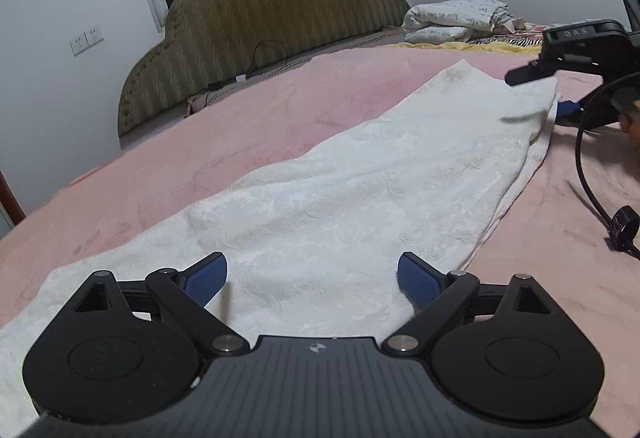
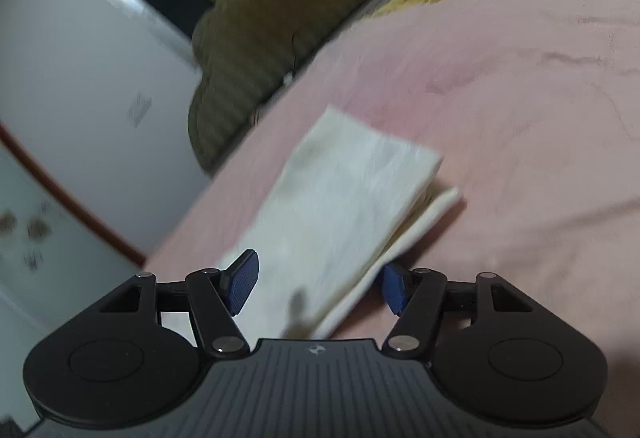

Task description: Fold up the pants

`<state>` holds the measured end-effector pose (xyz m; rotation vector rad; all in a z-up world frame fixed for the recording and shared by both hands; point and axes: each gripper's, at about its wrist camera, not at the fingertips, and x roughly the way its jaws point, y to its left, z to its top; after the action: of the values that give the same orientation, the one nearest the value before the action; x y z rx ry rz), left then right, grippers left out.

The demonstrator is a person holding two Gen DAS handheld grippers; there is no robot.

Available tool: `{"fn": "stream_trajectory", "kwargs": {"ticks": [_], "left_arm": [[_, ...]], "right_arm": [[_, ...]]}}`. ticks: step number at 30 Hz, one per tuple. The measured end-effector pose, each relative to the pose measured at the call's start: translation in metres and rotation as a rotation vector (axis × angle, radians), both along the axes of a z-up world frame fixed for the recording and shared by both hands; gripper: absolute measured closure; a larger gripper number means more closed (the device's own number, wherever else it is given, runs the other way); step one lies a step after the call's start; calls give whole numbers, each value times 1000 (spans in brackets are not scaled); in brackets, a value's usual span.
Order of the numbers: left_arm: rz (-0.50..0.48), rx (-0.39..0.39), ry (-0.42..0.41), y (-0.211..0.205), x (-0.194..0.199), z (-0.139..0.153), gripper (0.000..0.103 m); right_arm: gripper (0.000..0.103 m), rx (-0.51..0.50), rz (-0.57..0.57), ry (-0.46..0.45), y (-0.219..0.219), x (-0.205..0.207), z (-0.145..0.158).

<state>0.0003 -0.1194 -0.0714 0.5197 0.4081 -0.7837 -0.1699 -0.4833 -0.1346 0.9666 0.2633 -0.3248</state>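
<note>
While its two blue ribbed pads are spread wide with nothing gripped between them, the left gripper (image 1: 312,280) is held low over one pair of white, floral-embossed fabric pants (image 1: 360,182), laid flat and lengthwise on a single pink plush bed cover (image 1: 280,106). One olive, striped, scalloped headboard (image 1: 260,18) is seen behind. At the far hem, the right gripper (image 1: 528,74) is seen, its black fingertip touching the cloth. From the right wrist, blurred by motion, its pads (image 2: 242,286) are likewise parted, flanking the layered pants edge without pinching it
</note>
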Motion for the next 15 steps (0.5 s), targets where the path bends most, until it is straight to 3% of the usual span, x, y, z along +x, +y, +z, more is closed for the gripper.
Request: {"fn": "stream_trajectory", "kwargs": {"ticks": [7,9,12,15], "left_arm": [[32,-37,125,6,18,-1,1],[41,-49,159,8,24,-1,0],[46,-57,186,9,28,0,0],[47,-56,185,9,27,0,0]], "right_arm": [[40,-71,-60,48,-29,42,-2],[35,-93,-47,53,-26,46,-2],[16,-103,19,14,-25,45,-1],[12,-139,25,26,-19,48,1]]}}
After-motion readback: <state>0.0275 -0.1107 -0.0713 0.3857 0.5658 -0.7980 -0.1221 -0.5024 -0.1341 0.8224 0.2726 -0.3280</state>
